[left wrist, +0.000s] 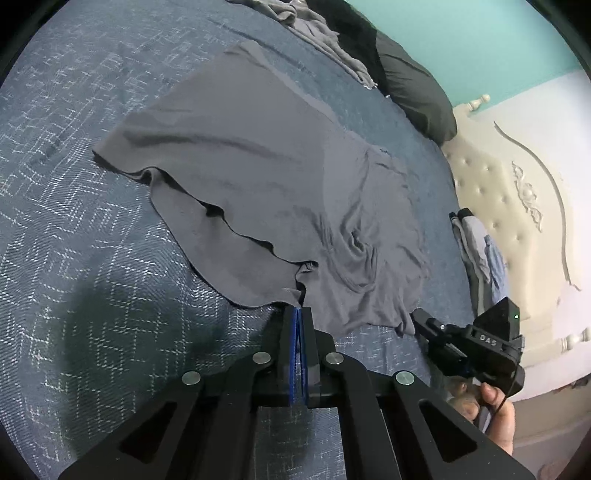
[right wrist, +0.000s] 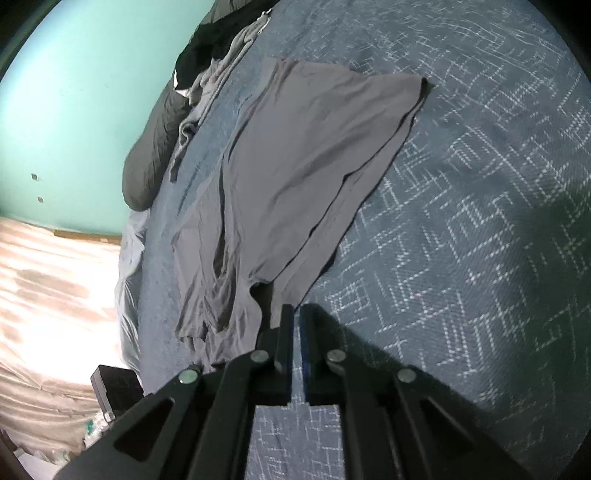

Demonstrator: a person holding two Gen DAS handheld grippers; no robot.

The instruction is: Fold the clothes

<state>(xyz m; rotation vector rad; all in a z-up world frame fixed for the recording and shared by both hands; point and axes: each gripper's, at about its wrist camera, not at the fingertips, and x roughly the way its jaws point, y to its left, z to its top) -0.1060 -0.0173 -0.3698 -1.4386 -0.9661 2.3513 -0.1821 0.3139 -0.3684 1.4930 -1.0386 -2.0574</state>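
Grey garment stretches lengthwise away from both grippers; left jaws pinch its hem; right jaws barely parted.

There is one grey garment spread flat on one blue bedspread. Two grippers are visible: the left gripper and the right gripper. One dark pillow, one crumpled grey cloth, one headboard.

Dim, even indoor light; strong fisheye curvature with black vignetted corners. A soft shadow falls on the bedspread. Overexposed glare on the floor; slight motion blur.
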